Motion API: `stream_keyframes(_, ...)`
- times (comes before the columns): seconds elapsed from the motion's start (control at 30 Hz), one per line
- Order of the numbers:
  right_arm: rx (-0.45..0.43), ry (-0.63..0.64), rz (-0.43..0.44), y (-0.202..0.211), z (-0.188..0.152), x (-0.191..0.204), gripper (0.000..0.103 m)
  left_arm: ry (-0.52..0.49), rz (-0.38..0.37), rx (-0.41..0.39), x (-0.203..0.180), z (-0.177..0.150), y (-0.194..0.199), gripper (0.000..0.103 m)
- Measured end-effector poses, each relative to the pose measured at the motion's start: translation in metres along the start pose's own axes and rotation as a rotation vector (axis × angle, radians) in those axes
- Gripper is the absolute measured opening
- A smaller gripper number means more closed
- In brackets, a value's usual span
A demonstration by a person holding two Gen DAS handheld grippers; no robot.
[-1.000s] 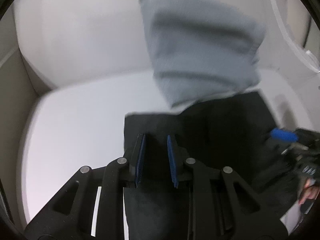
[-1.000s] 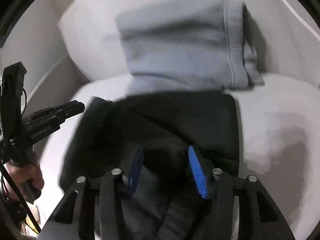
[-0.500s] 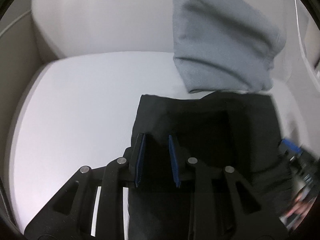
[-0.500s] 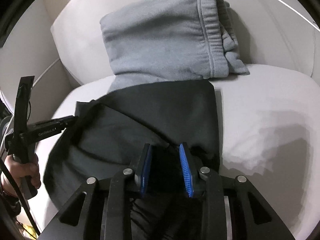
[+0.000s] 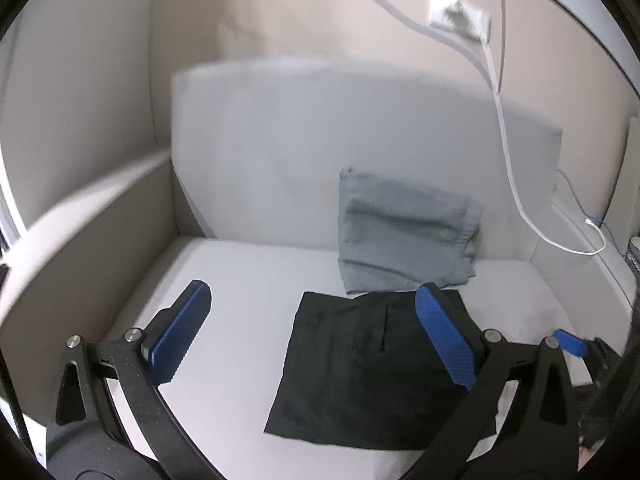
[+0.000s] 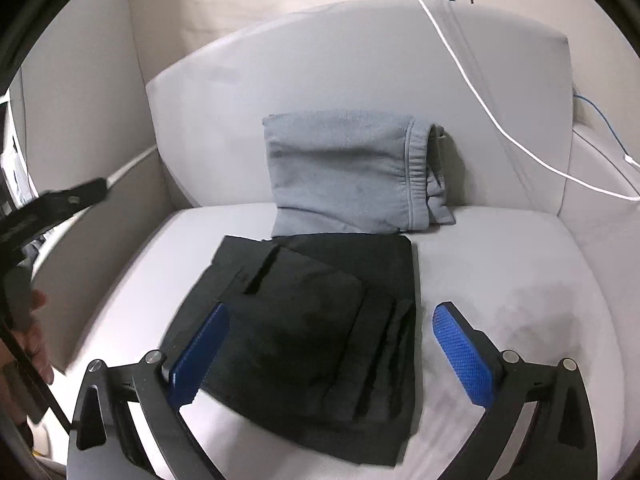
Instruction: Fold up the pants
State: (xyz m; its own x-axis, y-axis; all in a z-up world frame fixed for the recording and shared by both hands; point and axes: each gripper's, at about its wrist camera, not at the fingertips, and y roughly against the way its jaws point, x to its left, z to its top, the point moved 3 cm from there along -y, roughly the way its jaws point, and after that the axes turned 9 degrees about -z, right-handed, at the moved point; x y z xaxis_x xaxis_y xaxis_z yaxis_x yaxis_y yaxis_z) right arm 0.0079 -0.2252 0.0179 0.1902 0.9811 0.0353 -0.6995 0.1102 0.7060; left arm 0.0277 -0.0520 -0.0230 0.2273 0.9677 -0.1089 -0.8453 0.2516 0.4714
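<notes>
The black pants [image 5: 372,364] lie folded into a flat rectangle on the pale sofa seat [image 5: 224,280]. In the right wrist view the black pants [image 6: 312,320] show stacked layers along their right side. My left gripper [image 5: 312,336] hovers above and in front of them, its jaws opening wide with nothing between them. My right gripper [image 6: 332,332] also hangs above the pants, jaws opening, with only air between the blue pads [image 6: 460,356]. Each gripper shows at the edge of the other's view: right gripper [image 5: 572,344], left gripper [image 6: 60,204].
Folded grey sweatpants [image 6: 348,172] lean against the sofa backrest [image 6: 360,60] just behind the black pants. A white cable [image 5: 508,152] hangs from a wall socket [image 5: 460,16] over the backrest. An armrest [image 5: 80,208] bounds the left side. A hand [image 6: 36,340] holds the left gripper.
Both grippers let go of the black pants, opened wide and pulled back and up. The pants now lie folded flat on the seat, farther from both cameras.
</notes>
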Motion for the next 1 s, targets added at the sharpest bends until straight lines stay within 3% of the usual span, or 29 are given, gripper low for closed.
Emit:
stream_keyframes(0.17, -0.067, 0.043, -0.074, 0.016, 0.003, -0.001, 0.103, -0.092, 0.056, 0.004, -0.011, -0.028, 0.012, 0.102)
stream_keyframes(0.3, -0.061, 0.011, -0.099, 0.005, -0.002, -0.007, 0.103, -0.082, 0.030, 0.152, -0.013, -0.053, -0.027, 0.102)
stream_keyframes(0.37, -0.044, 0.029, -0.121, -0.007, -0.006, -0.006, 0.103, -0.071, 0.028, 0.168, -0.012, -0.060, -0.038, 0.102)
stream_keyframes(0.53, -0.002, 0.082, -0.183, -0.032, -0.021, 0.000, 0.103, -0.140, 0.011, 0.124, -0.022, -0.072, -0.046, 0.102)
stream_keyframes(0.73, 0.027, 0.039, -0.141, -0.042, -0.026, -0.005, 0.103, -0.082, -0.021, 0.078, -0.017, -0.069, -0.048, 0.102)
stream_keyframes(0.87, 0.008, 0.035, -0.147, -0.036, -0.024, -0.007, 0.103, -0.054, 0.045, 0.001, -0.006, -0.059, -0.034, 0.102)
stream_keyframes(1.0, -0.010, 0.050, -0.155, -0.031, -0.021, -0.002, 0.103, -0.042, 0.114, 0.032, 0.004, -0.061, -0.036, 0.102)
